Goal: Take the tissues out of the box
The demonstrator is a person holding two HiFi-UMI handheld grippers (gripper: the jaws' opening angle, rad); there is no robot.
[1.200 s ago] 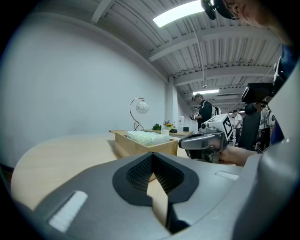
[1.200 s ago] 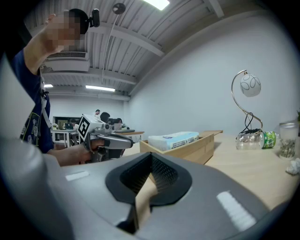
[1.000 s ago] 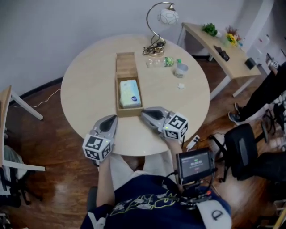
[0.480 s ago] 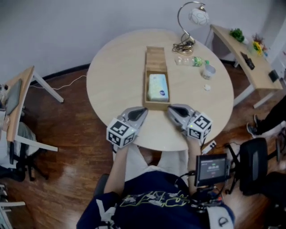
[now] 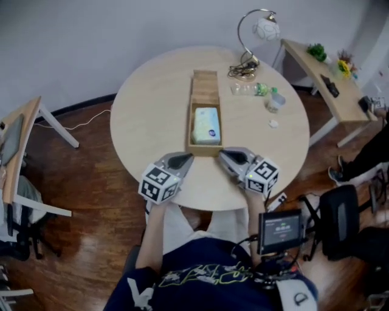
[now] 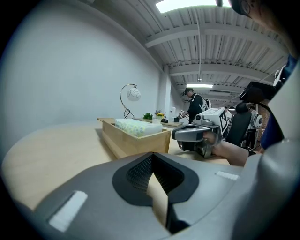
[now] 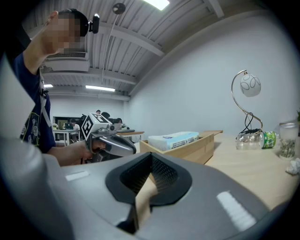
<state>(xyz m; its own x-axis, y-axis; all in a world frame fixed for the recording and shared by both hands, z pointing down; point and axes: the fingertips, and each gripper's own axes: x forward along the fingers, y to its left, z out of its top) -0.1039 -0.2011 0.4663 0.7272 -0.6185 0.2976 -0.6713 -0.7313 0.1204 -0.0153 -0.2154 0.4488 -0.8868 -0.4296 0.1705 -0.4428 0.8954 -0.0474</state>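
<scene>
Nothing done yet: tissues (image 5: 206, 125) sit in box (image 5: 205, 88) mid-frame; left gripper (image 5: 182, 159) fully closed and empty, right gripper (image 5: 230, 157) apparently likewise.

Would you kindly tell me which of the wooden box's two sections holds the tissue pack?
The near section, by the left gripper and right gripper, holds the tissue pack; the far section, toward the lamp, shows only wood.

A round pale wooden bench (image 5: 152, 103) stands on a glossy dark-brown wood floor (image 5: 91, 231) before a plain grey-white wall (image 5: 91, 36). At the right are a light wooden side desk (image 5: 307, 64) and a black office chair (image 5: 337, 212). Ceiling strip lights (image 6: 180, 4) glow overhead.
</scene>
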